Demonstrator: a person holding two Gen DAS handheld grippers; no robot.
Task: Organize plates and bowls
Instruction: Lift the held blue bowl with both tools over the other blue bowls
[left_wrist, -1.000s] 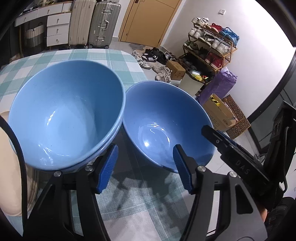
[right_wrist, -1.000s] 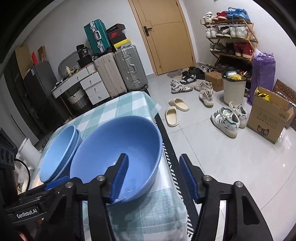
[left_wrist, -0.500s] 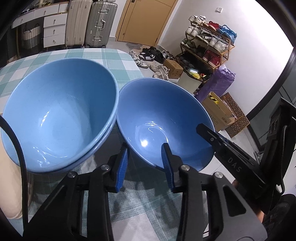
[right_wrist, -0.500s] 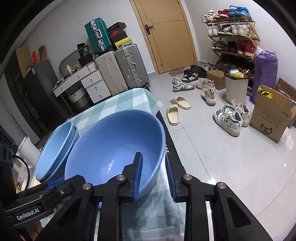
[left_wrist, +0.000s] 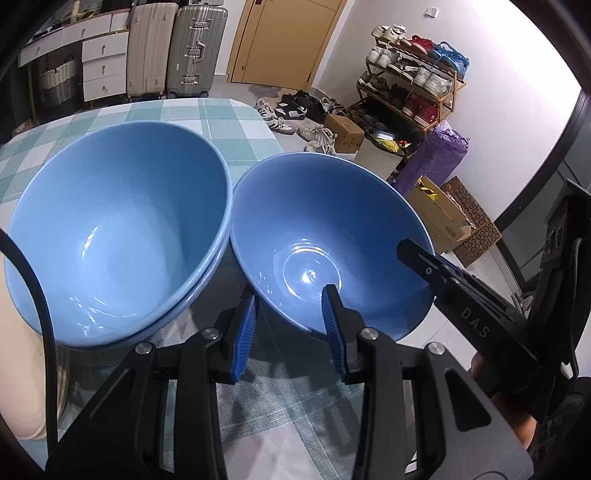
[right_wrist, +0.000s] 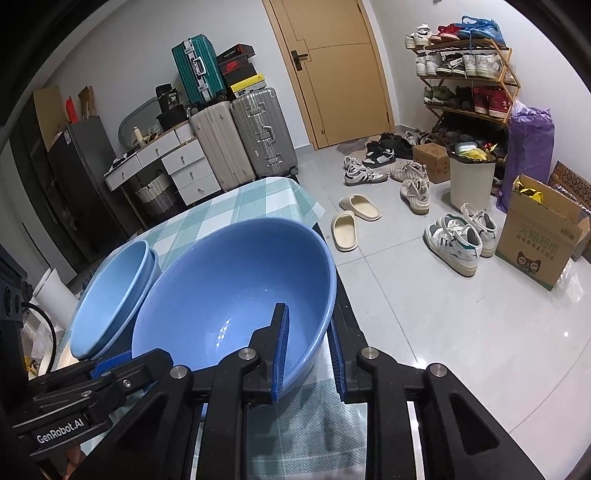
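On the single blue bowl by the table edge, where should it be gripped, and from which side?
By the rim. The single blue bowl is a wide, thin-walled, open shape, so one finger goes inside and one outside, as the right gripper and the left gripper each do from the near side, away from the stacked bowls.

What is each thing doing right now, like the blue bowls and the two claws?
Single blue bowl: upright, empty, rim pinched by both claws.
Stacked blue bowls: nested, tilted, empty, beside the single bowl.
Left claw: shut on the single bowl's near rim.
Right claw: shut on its rim.
Door: closed.
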